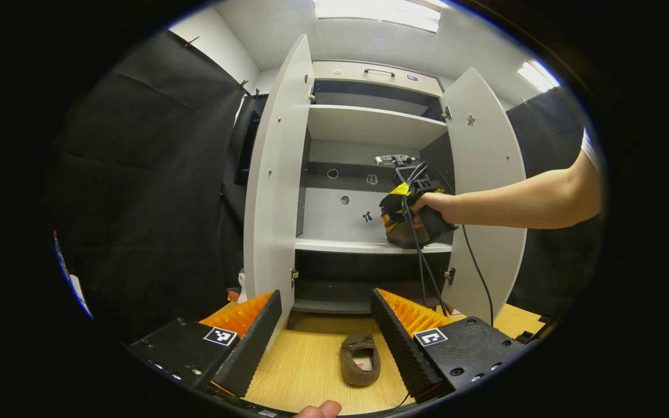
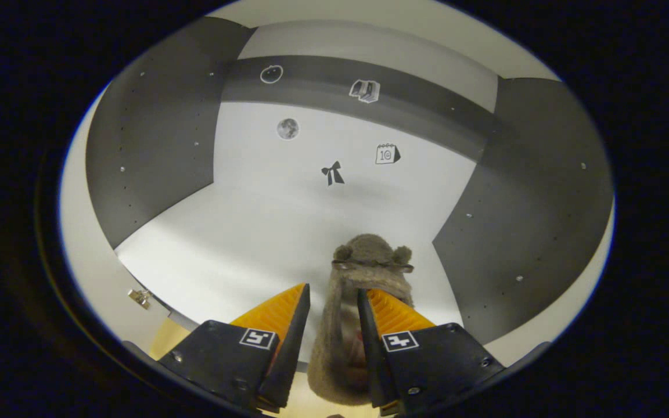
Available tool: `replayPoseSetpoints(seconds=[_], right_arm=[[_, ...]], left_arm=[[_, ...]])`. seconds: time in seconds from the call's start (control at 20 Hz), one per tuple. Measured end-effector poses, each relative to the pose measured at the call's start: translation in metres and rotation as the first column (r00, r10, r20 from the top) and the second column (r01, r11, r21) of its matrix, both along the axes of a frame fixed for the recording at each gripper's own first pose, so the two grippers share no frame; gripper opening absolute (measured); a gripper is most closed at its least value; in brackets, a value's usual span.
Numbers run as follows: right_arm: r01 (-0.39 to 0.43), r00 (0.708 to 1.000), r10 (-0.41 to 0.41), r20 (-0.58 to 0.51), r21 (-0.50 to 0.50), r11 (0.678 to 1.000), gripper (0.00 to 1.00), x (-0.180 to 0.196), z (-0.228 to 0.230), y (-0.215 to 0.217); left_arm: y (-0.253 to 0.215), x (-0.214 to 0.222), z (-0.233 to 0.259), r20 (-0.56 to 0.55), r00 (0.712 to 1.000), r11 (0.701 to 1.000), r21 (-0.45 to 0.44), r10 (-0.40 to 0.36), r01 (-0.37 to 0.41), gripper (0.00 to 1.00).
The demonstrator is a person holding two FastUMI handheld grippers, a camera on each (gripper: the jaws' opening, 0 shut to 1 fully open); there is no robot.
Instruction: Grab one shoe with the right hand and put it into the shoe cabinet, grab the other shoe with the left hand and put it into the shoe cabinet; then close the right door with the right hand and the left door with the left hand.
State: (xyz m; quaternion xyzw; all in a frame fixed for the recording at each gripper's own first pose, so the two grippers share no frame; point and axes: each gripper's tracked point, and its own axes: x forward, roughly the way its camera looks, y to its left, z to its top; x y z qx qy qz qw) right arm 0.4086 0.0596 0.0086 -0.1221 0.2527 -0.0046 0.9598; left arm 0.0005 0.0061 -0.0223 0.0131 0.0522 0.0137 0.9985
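A brown fuzzy shoe (image 1: 360, 359) lies on the wooden floor in front of the white shoe cabinet (image 1: 369, 125), between the fingers of my open left gripper (image 1: 326, 296) but farther off. Both doors, left (image 1: 273, 191) and right (image 1: 485, 191), stand wide open. A hand holds my right gripper (image 1: 391, 219) at the middle shelf (image 1: 363, 247). In the right gripper view, my right gripper (image 2: 333, 290) is shut on the other brown shoe (image 2: 372, 261), whose toe points into the compartment over the white shelf (image 2: 241, 244). Whether it touches the shelf I cannot tell.
Dark side walls (image 2: 154, 145) bound the compartment, and small stickers (image 2: 333, 173) mark its back wall. A black cable (image 1: 421, 261) hangs from the right gripper down past the lower shelf. An arm (image 1: 532, 197) crosses in front of the right door. A thumb (image 1: 323, 410) shows at the bottom edge.
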Motion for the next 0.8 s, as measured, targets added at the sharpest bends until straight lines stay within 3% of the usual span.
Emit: replayPoseSetpoints(seconds=[0.05,0.15,0.3,0.4,0.45,0.7,0.8], right_arm=[[-0.015,1.0,0.014,0.022,0.032,0.999,0.53,-0.013,0.01,0.004],[-0.057,0.996,0.051,0.072,0.089,0.994,0.53,-0.043,0.03,0.011],[-0.154,0.977,0.136,0.166,0.096,0.983,0.74,-0.09,0.057,0.014],[-0.177,0.961,0.151,0.231,0.094,0.98,0.66,-0.129,0.071,0.009],[-0.185,0.954,0.153,0.257,0.106,0.977,0.74,-0.147,0.074,0.007],[-0.192,0.92,0.123,0.373,0.154,0.969,0.86,-0.225,0.063,-0.016],[-0.157,0.903,0.09,0.42,0.129,0.979,0.86,-0.247,0.053,-0.031]], left_arm=[[0.0,0.0,0.0,-0.003,1.0,1.0,-0.001,-0.004,0.004,0.95],[-0.002,-0.001,0.0,-0.008,1.0,1.0,-0.007,-0.017,0.017,0.95],[-0.005,-0.003,-0.001,-0.015,0.999,0.999,-0.012,-0.038,0.038,0.95],[-0.006,-0.004,0.0,-0.018,0.998,0.998,-0.013,-0.054,0.053,0.95],[-0.006,-0.005,0.0,-0.018,0.998,0.998,-0.014,-0.06,0.06,0.95],[-0.011,-0.007,0.003,-0.02,0.996,0.996,-0.017,-0.091,0.091,0.95],[-0.012,-0.008,0.005,-0.02,0.995,0.995,-0.02,-0.099,0.099,0.95]])
